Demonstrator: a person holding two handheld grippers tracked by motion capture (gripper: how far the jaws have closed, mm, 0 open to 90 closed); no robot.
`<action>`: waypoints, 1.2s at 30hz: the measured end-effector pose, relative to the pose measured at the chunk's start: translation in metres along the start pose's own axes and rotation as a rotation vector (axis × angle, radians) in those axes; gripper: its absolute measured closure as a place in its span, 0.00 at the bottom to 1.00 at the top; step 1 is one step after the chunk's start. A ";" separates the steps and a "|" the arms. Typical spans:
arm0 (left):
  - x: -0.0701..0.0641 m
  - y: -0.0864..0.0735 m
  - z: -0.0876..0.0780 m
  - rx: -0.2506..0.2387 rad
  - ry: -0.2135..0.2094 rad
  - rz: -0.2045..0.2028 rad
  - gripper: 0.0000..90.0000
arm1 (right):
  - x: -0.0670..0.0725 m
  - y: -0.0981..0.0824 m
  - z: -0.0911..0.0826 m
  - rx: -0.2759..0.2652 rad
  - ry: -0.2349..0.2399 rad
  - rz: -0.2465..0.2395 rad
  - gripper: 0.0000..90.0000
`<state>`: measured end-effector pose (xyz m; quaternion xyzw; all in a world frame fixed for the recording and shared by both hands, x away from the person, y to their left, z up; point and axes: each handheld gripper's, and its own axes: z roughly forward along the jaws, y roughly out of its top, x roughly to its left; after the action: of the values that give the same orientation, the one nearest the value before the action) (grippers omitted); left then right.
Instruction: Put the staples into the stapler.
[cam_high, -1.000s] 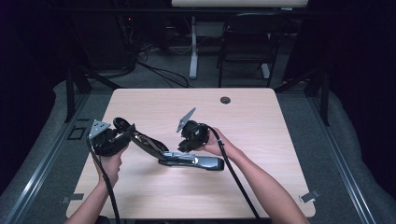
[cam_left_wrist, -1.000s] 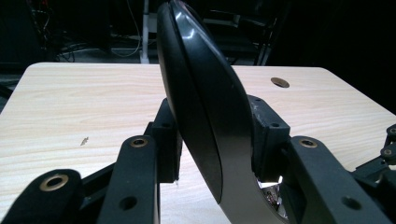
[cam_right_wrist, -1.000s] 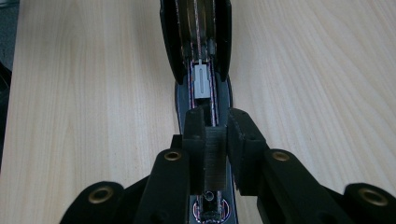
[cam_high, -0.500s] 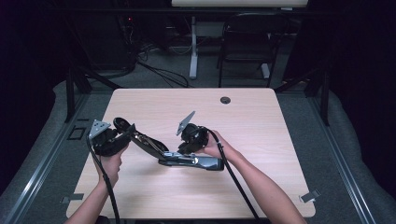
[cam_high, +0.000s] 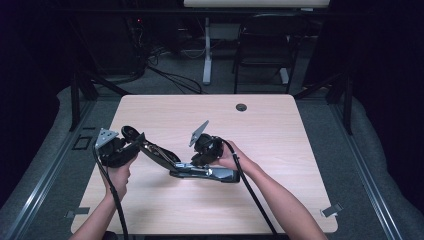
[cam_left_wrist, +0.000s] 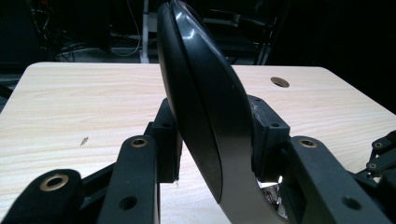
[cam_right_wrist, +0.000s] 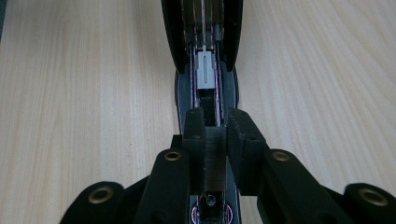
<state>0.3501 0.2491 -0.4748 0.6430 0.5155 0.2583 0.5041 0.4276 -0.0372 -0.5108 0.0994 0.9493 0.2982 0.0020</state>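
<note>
Here the left gripper (cam_high: 131, 141) pinches the raised black lid (cam_left_wrist: 201, 112) of an opened stapler (cam_high: 200, 171) at the table's (cam_high: 280, 125) left. The right gripper (cam_right_wrist: 215, 154), nearly closed, pinches a thin upright part (cam_right_wrist: 215, 161) inside the stapler's base.

You see a pale wood-grain table (cam_left_wrist: 70, 107), smooth and matt. At frame centre, the curved black plastic stapler cover (cam_left_wrist: 205, 107) shines glossy; its grey metal staple channel (cam_right_wrist: 205, 70) looks dull. The black gripper pads (cam_right_wrist: 194, 130) look matt, slightly rough.
</note>
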 end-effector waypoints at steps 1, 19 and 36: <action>0.000 0.000 0.000 0.001 0.001 0.000 0.68 | 0.000 -0.001 0.000 0.001 0.000 0.003 0.87; -0.001 0.000 0.000 0.000 0.000 0.001 0.68 | 0.000 -0.007 0.004 0.017 0.000 -0.018 0.87; -0.001 0.001 0.000 0.000 0.002 0.001 0.68 | 0.000 -0.013 0.001 -0.005 0.001 -0.019 0.87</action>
<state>0.3503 0.2481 -0.4741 0.6430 0.5157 0.2589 0.5036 0.4252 -0.0465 -0.5192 0.0902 0.9495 0.3005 0.0044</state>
